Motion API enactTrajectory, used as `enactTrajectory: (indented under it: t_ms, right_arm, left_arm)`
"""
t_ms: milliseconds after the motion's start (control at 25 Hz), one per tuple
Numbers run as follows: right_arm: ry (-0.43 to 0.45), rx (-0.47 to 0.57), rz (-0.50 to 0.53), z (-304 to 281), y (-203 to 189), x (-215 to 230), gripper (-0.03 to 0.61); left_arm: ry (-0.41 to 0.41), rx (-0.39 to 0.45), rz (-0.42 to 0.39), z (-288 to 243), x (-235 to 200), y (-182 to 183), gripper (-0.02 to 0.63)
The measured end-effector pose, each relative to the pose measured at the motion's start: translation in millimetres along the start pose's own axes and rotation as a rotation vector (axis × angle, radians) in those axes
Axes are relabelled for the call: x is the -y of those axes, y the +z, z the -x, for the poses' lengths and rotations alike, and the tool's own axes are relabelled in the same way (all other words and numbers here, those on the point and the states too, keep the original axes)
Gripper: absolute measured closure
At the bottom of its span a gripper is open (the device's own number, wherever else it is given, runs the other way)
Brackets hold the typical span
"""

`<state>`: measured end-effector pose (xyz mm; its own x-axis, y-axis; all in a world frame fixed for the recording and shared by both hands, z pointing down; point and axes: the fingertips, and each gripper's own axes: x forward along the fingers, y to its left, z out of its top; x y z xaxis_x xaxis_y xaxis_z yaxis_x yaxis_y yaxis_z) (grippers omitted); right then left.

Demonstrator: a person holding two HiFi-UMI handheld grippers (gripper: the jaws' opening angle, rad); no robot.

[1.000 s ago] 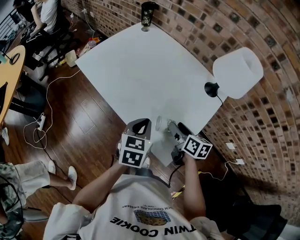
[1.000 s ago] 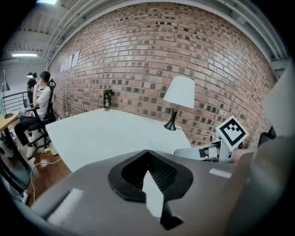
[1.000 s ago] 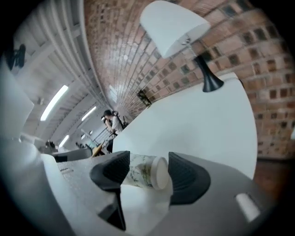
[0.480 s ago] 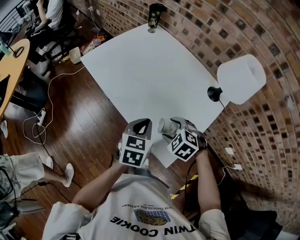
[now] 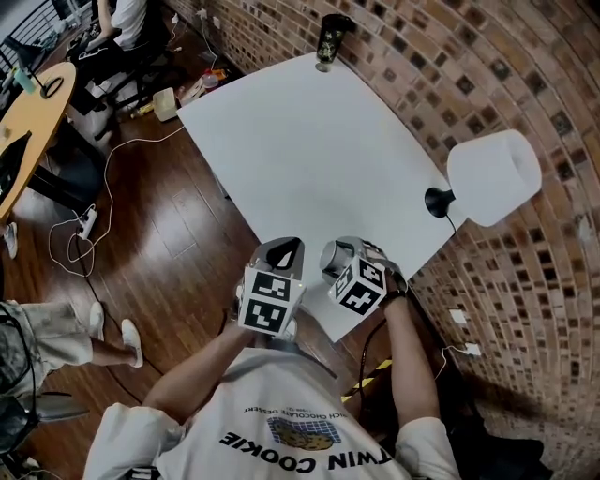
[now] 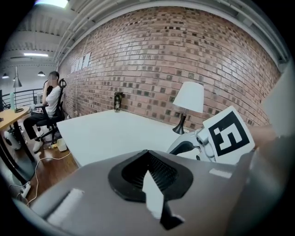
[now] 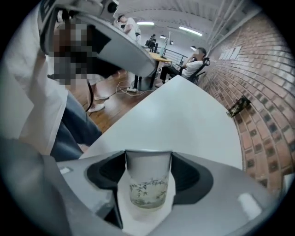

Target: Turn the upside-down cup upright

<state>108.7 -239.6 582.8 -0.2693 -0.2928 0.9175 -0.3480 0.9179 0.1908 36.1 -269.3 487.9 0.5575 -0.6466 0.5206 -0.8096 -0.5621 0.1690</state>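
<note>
A small clear glass cup [image 7: 147, 184] with a leaf print stands between the jaws of my right gripper [image 7: 148, 159]. Its wide rim is at the top and its thick base at the bottom, on the white table [image 7: 193, 115]. The jaws have just been opening and stand open around the cup. In the head view the cup [image 5: 335, 257] sits at the table's near corner under the right gripper [image 5: 343, 257]. My left gripper [image 5: 283, 249] hovers just left of it, off the table edge, shut and empty. Its closed pads [image 6: 159, 168] point across the table.
On the white table [image 5: 309, 141] a dark can [image 5: 328, 37] stands at the far corner and a white-shaded lamp [image 5: 492, 176] at the right edge by the brick wall. A person sits in a chair [image 5: 117, 28] near a wooden desk [image 5: 28, 122]. Cables [image 5: 94, 216] lie on the floor.
The right gripper swung left from the table edge and rolled over with the cup, which went from lying sideways to rim up. The left gripper hardly moved.
</note>
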Motion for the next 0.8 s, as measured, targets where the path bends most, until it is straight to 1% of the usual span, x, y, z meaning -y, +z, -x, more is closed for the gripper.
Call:
enactTrajectory:
  t_ms: [40,160,200,240,280,360,480,560,800]
  right_arm:
    - [-0.008,0.056,-0.048,4,6,4,0.270]
    - [-0.035,0.248,-0.246,16,19,19,0.272]
    - [-0.047,0.283,-0.293,18,19,22,0.275]
    - [-0.059,0.294,-0.311,19,17,23,0.290]
    - [-0.066,0.288,-0.305,19,15,22,0.307]
    - [-0.061,0.247,-0.256,19,11,18,0.310]
    - [-0.038,0.127,-0.153,16,6,15,0.307]
    - [-0.039,0.070,-0.101,12,2,15,0.304]
    - [-0.062,0.017,0.010,7,0,13,0.304]
  left_arm:
    - [0.003,0.000,0.003,0,-1,0,0.611]
    - [0.003,-0.001,0.013,0,-2,-1,0.611]
    - [0.001,-0.003,0.014,0,0,-2,0.611]
    - [0.000,-0.004,0.011,0,1,-2,0.611]
    - [-0.002,-0.005,0.008,0,3,-2,0.611]
    - [-0.007,-0.006,0.003,-2,7,-1,0.611]
    - [-0.013,-0.005,-0.005,-4,12,2,0.611]
    - [-0.013,-0.004,-0.007,-5,14,2,0.611]
    - [-0.005,0.000,-0.001,-6,12,3,0.611]
